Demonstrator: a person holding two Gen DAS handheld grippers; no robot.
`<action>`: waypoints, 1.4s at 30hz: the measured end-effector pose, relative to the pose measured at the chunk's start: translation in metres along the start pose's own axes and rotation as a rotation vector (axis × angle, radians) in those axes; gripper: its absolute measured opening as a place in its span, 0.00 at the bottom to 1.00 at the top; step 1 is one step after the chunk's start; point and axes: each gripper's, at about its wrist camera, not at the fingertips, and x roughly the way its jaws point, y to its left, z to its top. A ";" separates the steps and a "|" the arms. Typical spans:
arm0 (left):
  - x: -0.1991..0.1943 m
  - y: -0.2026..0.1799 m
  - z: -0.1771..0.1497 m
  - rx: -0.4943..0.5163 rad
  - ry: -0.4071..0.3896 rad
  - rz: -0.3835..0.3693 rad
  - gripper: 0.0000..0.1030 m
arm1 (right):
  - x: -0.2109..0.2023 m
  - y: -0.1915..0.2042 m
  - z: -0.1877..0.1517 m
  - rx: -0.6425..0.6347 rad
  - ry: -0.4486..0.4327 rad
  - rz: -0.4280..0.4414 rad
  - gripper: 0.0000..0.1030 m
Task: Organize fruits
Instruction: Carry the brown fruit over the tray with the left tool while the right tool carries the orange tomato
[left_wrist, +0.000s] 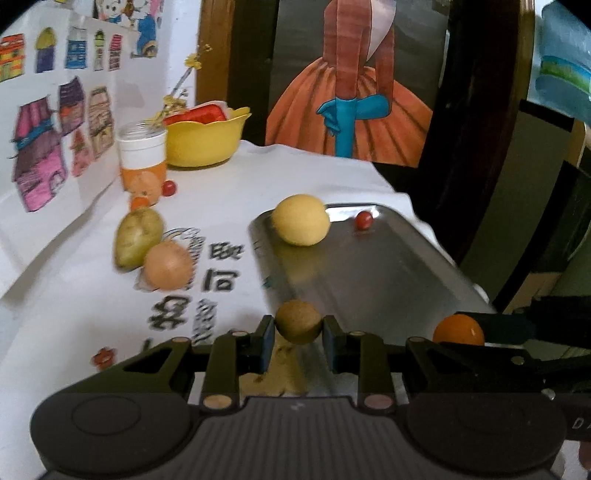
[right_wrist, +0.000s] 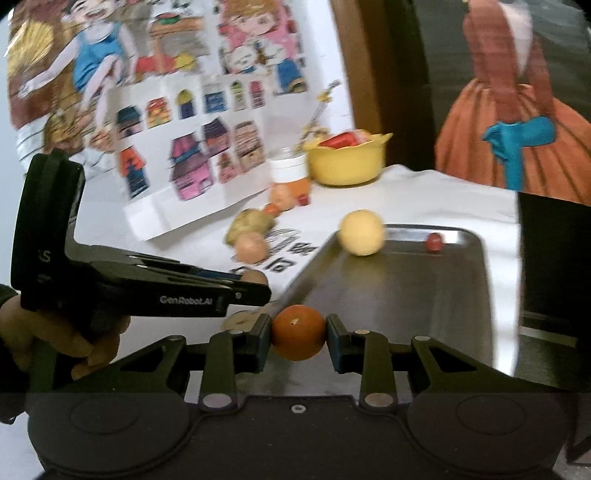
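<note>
Two hand-held grippers, each clamped on a fruit — left hand-held gripper (left_wrist: 299, 326) pinching a round brownish-yellow fruit (left_wrist: 298, 321) over the near left edge of the shiny rectangular metal tray (left_wrist: 373, 273), right hand-held gripper (right_wrist: 299, 338) gripping a small round orange (right_wrist: 298, 332) over the tray's near end. On the tray's far end: a large pale yellow round fruit (left_wrist: 301, 219) and a tiny red berry (left_wrist: 363, 220). Left of the tray on the white table (left_wrist: 229, 184) — a green pear (left_wrist: 138, 236) touching a tan onion (left_wrist: 168, 265).
</note>
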 end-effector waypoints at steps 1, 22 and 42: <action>0.005 -0.003 0.004 -0.004 -0.001 -0.006 0.29 | -0.001 -0.007 0.001 0.002 -0.007 -0.015 0.33; 0.090 -0.020 0.043 -0.082 0.033 -0.024 0.29 | 0.052 -0.088 0.019 0.032 0.005 -0.115 0.33; 0.109 -0.008 0.044 -0.103 0.054 -0.029 0.30 | 0.127 -0.106 0.056 -0.098 0.092 -0.152 0.33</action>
